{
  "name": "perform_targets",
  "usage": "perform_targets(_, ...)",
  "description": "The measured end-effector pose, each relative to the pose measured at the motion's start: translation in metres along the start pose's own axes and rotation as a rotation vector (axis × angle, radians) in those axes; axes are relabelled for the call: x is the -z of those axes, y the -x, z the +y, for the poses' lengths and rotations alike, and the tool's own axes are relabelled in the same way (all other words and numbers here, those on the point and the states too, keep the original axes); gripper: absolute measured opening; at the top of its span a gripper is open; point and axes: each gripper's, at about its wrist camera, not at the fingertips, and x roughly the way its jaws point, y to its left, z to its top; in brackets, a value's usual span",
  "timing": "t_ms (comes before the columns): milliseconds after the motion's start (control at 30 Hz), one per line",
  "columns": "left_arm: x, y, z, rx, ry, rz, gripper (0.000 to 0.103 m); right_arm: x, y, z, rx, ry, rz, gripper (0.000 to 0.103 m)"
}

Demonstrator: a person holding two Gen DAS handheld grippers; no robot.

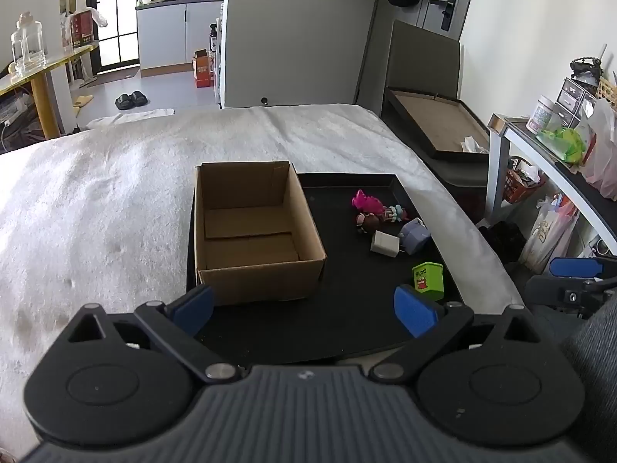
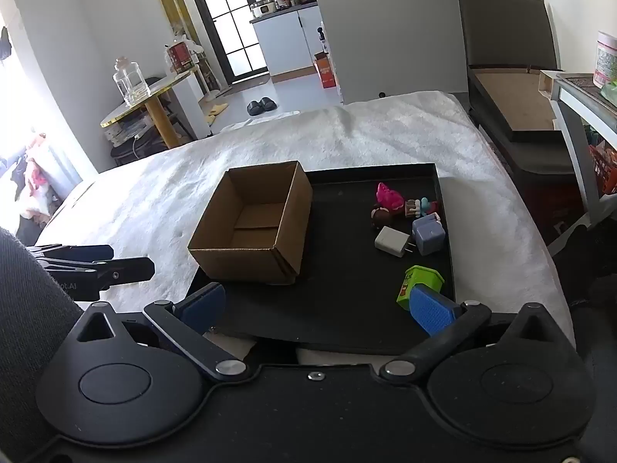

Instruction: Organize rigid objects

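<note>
green cube (image 1: pixel 428 281), frog print, upright

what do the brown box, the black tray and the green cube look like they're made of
Brown box: corrugated cardboard, matte; folded flaps and raw cut edges show.
Black tray: looks like hard plastic or coated metal, can't tell which; dull sheen, raised rim.
Green cube: probably moulded plastic, smooth and bright, with a printed cartoon.

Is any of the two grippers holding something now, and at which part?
Nothing is held. The left gripper and the right gripper are both open, with empty fingers above the black tray.
</note>
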Motion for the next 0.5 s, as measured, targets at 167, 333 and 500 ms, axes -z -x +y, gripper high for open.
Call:
perform_targets(167,-0.0004,0.0002,-0.0005,-0.001,-0.010,-0.006,0.100,0.0004,0.0005,-0.0003,0.006,-0.001,-0.001,0.103)
perform_targets(333,0.0034,-0.0005,0.0035,0.004,-0.010,-0.013,0.100,-0.0002,-0.0015,0.0018,0.010,-0.001,0.001,0.103)
perform_targets(500,0.0050,0.0010,0.0064,0.005,-0.013,-0.018,0.100,0.0009,0.0028,0.0061,0.011,0.000,-0.012,0.103)
